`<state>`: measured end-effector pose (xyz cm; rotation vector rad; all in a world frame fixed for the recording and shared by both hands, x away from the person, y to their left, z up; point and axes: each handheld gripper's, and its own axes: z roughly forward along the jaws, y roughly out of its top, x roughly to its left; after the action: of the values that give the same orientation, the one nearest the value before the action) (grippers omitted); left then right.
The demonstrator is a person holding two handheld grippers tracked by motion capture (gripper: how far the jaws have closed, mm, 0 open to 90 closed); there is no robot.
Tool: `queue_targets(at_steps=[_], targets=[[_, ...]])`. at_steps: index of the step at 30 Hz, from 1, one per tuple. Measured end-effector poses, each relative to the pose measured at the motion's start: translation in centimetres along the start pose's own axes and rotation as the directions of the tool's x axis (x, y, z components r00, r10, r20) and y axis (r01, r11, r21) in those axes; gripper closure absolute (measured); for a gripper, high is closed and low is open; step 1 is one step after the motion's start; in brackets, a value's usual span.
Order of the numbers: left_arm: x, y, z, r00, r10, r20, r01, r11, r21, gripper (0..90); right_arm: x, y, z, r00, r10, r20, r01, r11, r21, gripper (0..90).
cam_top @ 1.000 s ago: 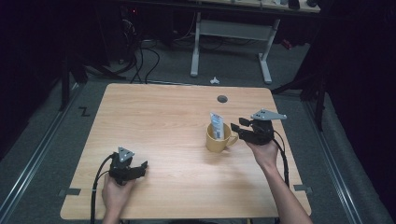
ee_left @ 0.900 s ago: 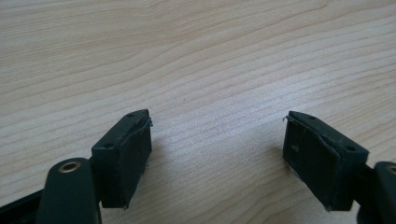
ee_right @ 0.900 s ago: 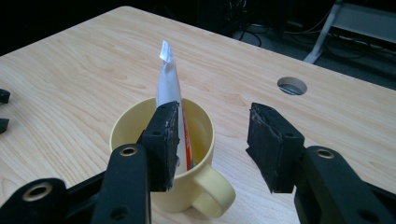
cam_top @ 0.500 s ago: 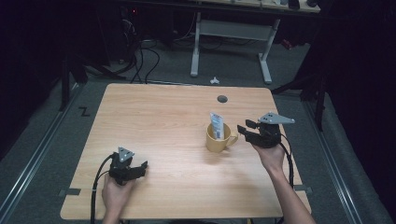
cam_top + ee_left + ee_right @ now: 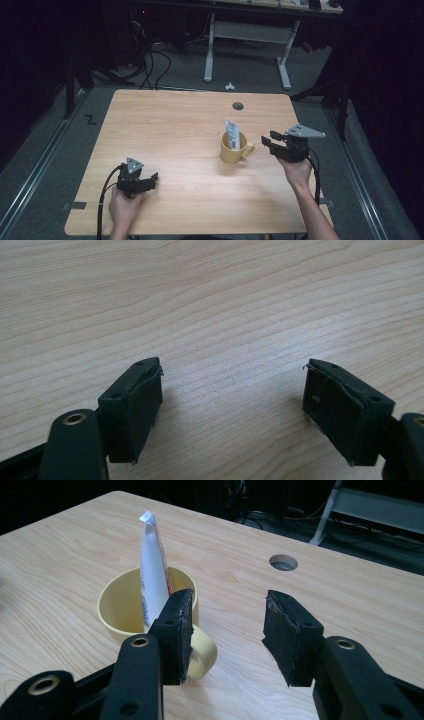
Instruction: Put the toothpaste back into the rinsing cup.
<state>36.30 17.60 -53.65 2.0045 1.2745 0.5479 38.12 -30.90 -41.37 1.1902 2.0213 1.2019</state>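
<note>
Two black handheld grippers: left gripper (image 5: 153,178) and right gripper (image 5: 266,139), each topped by a grey three-cornered plate and trailing a black cable. Blocky black pads (image 5: 176,630) on arms with brass-ringed screw holes. Bare forearms, no sleeves.

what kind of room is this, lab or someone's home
Most likely a lab or workshop set up for recording. A light wooden table with a round cable hole stands on grey carpet, loose black cables trail behind it, and a white-legged metal workbench stands in the dark background.

The table (image 5: 165,125) is pale wood with a round hole (image 5: 238,106). A yellow mug (image 5: 233,149) stands just left of the right tool (image 5: 267,140), apart from it.
</note>
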Motion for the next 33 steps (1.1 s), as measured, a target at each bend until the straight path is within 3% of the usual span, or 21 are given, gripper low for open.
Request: queue_targets(at_steps=[16, 33], targets=[[0.0, 0.0, 0.0, 1.0, 0.0, 0.0, 0.0, 1.0, 0.0, 23.9, -1.3, -1.4, -1.1, 0.9987, 0.045, 0.025, -0.045, 0.999, -0.007, 54.7], [0.0, 0.0, 0.0, 1.0, 0.0, 0.0, 0.0, 1.0, 0.0, 23.9, -1.9, -2.7, -1.2, 0.9968, 0.074, 0.032, -0.073, 0.997, -0.007, 55.0]])
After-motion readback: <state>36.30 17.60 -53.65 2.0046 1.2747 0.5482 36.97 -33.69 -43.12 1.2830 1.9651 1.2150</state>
